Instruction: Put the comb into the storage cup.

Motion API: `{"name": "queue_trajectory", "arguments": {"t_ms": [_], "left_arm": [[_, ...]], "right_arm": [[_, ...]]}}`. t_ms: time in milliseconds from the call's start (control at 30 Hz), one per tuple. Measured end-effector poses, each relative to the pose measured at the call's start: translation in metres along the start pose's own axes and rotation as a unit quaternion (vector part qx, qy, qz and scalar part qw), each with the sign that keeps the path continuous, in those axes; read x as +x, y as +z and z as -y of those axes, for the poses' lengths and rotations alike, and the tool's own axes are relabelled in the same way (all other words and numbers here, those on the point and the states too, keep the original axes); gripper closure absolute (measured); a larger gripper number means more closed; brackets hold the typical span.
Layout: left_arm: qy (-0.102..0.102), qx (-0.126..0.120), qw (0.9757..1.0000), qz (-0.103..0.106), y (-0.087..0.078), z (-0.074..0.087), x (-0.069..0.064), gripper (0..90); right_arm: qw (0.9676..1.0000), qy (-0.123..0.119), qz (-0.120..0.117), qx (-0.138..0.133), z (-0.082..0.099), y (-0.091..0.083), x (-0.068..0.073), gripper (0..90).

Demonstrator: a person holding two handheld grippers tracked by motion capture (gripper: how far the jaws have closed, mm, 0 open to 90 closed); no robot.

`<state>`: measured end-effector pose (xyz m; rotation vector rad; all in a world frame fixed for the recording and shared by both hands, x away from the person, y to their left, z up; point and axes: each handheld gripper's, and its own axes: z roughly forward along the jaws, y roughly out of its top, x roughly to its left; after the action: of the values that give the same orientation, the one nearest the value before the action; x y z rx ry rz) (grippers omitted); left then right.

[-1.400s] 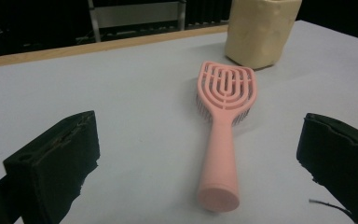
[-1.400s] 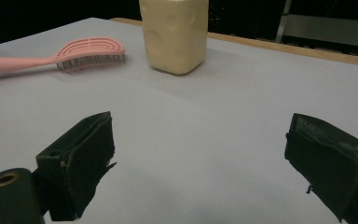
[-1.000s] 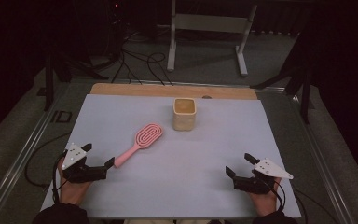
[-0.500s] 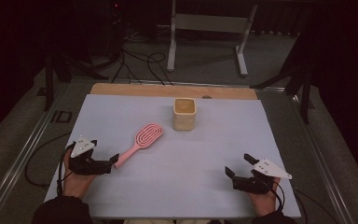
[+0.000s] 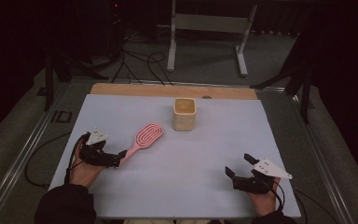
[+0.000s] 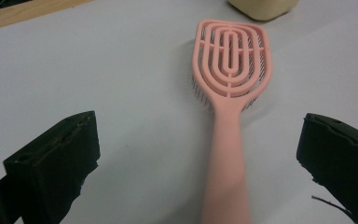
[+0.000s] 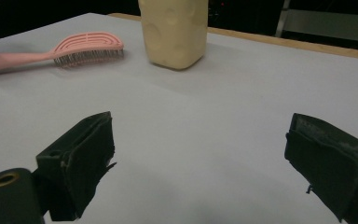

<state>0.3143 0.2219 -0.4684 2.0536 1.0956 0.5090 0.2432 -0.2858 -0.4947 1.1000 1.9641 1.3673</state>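
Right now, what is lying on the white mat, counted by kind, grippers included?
Pink hairbrush: 1, lying bristles down with its handle between the open jaws of the left gripper.
Cream cup: 1, upright beyond the brush head.
Grippers: 2, with the right gripper open over bare mat.
Total: 4.

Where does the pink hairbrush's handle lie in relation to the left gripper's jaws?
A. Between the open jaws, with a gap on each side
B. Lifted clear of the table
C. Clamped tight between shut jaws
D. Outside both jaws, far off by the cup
A: in the left gripper view the pink hairbrush lies flat on the table, its handle between the left gripper's wide-open jaws, touching neither.
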Motion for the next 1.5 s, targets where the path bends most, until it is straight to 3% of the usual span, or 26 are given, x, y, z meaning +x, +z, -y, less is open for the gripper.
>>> {"name": "queue_trajectory", "arguments": {"t_ms": [333,800,1100,1500], "left_arm": [[0.014,0.035,0.9993,0.003,0.014,-0.009,0.000,0.0],[0.041,0.079,0.9960,0.008,0.037,-0.022,-0.007,0.0],[0.051,0.106,0.9930,0.010,0.051,-0.028,-0.011,0.1],[0.050,0.155,0.9863,0.025,0.069,-0.029,-0.015,1.4]], "right_arm": [[1.0000,0.001,-0.001,0.002,0.000,0.000,0.000,8.0],[1.0000,0.001,-0.001,0.004,0.000,0.001,0.000,8.0],[1.0000,0.000,-0.002,0.005,0.000,0.001,-0.001,8.0],[1.0000,-0.001,-0.002,0.006,0.001,0.001,-0.001,8.0]]}}
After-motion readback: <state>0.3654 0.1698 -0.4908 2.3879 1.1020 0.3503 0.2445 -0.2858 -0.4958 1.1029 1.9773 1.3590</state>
